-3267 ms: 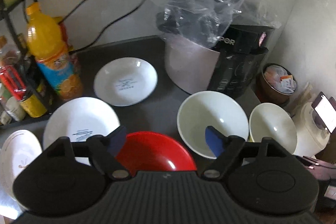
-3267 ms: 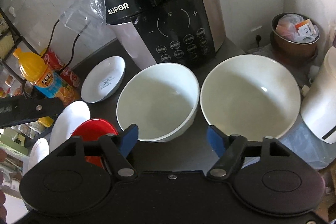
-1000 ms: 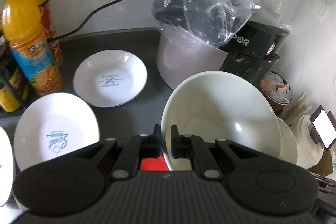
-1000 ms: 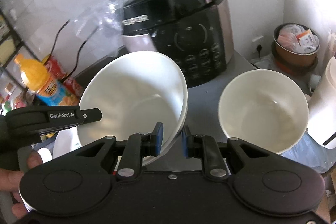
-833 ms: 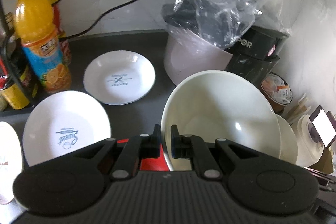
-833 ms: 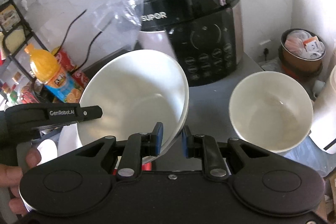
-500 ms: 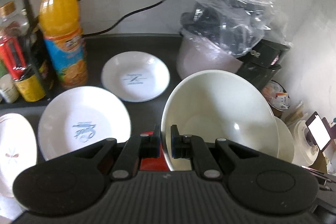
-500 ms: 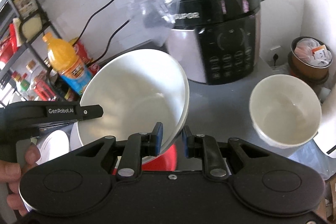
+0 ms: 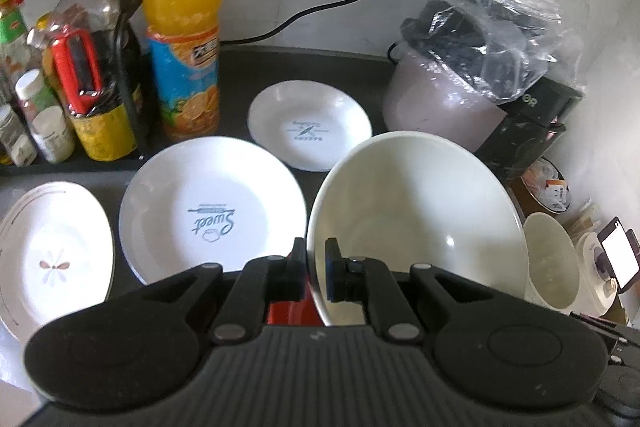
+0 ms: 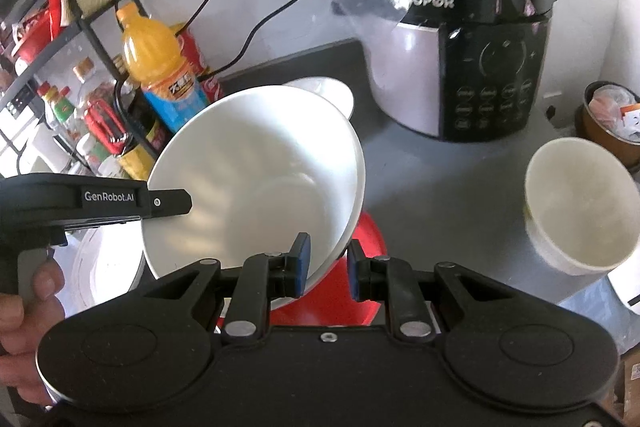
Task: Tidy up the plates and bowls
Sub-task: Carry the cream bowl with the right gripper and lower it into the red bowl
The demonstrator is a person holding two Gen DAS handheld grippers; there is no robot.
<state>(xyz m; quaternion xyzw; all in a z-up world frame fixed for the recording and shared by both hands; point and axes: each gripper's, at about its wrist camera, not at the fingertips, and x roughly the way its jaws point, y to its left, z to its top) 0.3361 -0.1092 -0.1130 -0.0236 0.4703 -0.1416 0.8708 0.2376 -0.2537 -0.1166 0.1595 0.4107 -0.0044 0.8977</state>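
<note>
Both sets of fingers are pinched tight on the rim of the same large white bowl (image 9: 416,223): the left gripper (image 9: 316,269) bites its near edge, the right gripper (image 10: 326,265) clamps the opposite rim, each with one pad inside and one outside. The bowl hangs tilted above the dark surface (image 10: 452,195), over a red plate (image 10: 360,287). It looks glazed ceramic, so I judge it stiff, fairly heavy, slippery and breakable; the thin rim seems the only purchase, and two opposed grips suit it. Beside it lie a white plate (image 9: 208,215) and a smaller bowl (image 10: 580,203).
</note>
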